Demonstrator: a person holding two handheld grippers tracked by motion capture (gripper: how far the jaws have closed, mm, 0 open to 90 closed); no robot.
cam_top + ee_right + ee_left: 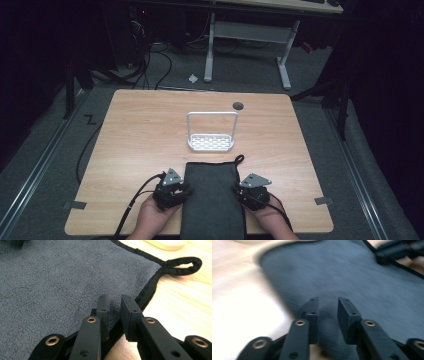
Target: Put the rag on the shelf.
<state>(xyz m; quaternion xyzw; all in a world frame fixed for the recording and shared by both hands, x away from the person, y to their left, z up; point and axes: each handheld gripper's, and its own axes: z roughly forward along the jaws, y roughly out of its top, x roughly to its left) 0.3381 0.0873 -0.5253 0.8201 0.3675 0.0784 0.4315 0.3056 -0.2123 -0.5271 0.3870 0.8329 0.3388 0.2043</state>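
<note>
High view: dark towel (212,197) flat on tabletop (130,140), left tongs (187,190) and right tongs (235,188) slightly parted at its edges, gripping nothing; risk of pinching only hem and slipping

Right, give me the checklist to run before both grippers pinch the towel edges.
1. Left gripper open, over the dark towel near its left edge: ok.
2. Right gripper open at the towel's hemmed right edge: ok.
3. Cloth actually between either pair of jaws: cannot tell.
4. Towel lying flat: ok.
5. Hanging loop free on the table: ok.
6. White rack standing apart beyond the towel: ok.
</note>
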